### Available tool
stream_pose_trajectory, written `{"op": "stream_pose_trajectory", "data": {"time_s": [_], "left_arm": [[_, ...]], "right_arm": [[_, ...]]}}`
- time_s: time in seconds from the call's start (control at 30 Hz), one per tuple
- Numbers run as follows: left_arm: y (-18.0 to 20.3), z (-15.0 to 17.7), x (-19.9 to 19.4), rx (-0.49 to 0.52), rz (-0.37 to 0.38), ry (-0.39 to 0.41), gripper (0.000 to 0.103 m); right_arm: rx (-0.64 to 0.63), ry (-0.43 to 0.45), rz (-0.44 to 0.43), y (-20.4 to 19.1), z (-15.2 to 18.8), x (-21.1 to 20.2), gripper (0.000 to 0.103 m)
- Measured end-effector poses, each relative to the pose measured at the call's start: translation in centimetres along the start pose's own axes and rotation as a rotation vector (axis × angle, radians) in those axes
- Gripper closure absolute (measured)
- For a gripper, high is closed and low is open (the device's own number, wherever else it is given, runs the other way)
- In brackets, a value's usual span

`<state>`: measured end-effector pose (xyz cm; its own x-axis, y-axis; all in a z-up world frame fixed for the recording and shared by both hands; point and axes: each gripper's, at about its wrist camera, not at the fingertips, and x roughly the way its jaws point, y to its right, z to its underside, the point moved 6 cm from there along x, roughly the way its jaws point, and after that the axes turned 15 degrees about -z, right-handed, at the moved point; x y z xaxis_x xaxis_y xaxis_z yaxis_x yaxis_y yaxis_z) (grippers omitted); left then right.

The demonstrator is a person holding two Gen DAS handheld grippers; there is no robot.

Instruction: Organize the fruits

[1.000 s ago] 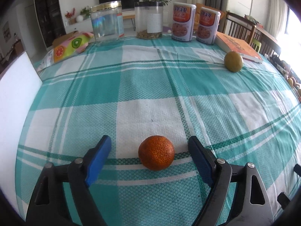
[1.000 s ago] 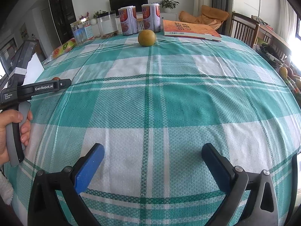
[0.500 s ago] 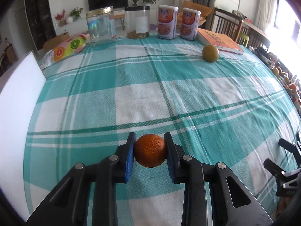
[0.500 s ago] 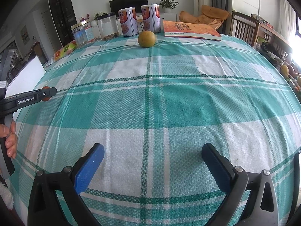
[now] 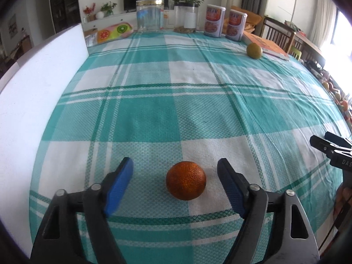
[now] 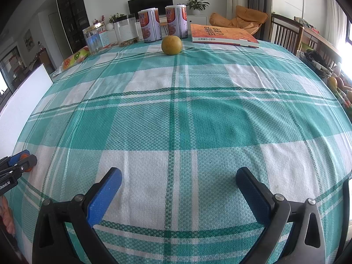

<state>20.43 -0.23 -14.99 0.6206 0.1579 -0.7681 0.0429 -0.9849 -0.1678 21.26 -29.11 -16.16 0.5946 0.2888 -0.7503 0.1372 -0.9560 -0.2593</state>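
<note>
An orange [image 5: 186, 180] rests on the green-and-white checked tablecloth [image 5: 176, 110], between the open blue fingers of my left gripper [image 5: 176, 176], touching neither. A yellow-green fruit [image 5: 254, 50] sits far back right near a book; it also shows in the right wrist view [image 6: 171, 45]. My right gripper [image 6: 179, 186] is open and empty over the cloth. The left gripper's tips [image 6: 19, 162] show at the right wrist view's left edge, with a sliver of the orange behind them.
A white board [image 5: 33, 101] stands along the table's left side. At the back are a glass jar [image 5: 150, 15], a clear container [image 5: 186, 18], two cans [image 5: 224, 24], an orange book [image 6: 222, 35] and a fruit-print packet [image 5: 114, 30]. Chairs stand at the right.
My left gripper was shut on the orange half a second ago; now its jaws are wide open and the orange lies on the cloth, at a spot closer to the white board. The right gripper has stayed open.
</note>
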Motion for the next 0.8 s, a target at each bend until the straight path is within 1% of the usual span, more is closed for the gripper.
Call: {"op": "stream_pose_trajectory", "data": {"time_s": [0.03,0.1,0.17,0.3,0.8], "left_arm": [[-0.08,0.11,0.25,0.005,-0.007,0.001,0.017],[-0.02,0.16,0.68,0.026,-0.025,0.004,0.013],[-0.3,0.14,0.97,0.015,-0.018,-0.004,0.011],[-0.32,0.21,1.07,0.019,-0.029,-0.008,0.008],[-0.41,0.28,1.13,0.018,-0.032,-0.01,0.006]], "right_arm": [[-0.001,-0.001,0.001,-0.03,0.0,0.02,0.0],[-0.001,0.0,0.001,-0.01,0.0,0.01,0.0],[0.0,0.0,0.0,-0.02,-0.01,0.02,0.0],[0.001,0.001,-0.001,-0.02,-0.02,0.01,0.0],[0.002,0.002,-0.002,0.06,0.02,0.02,0.0]]}}
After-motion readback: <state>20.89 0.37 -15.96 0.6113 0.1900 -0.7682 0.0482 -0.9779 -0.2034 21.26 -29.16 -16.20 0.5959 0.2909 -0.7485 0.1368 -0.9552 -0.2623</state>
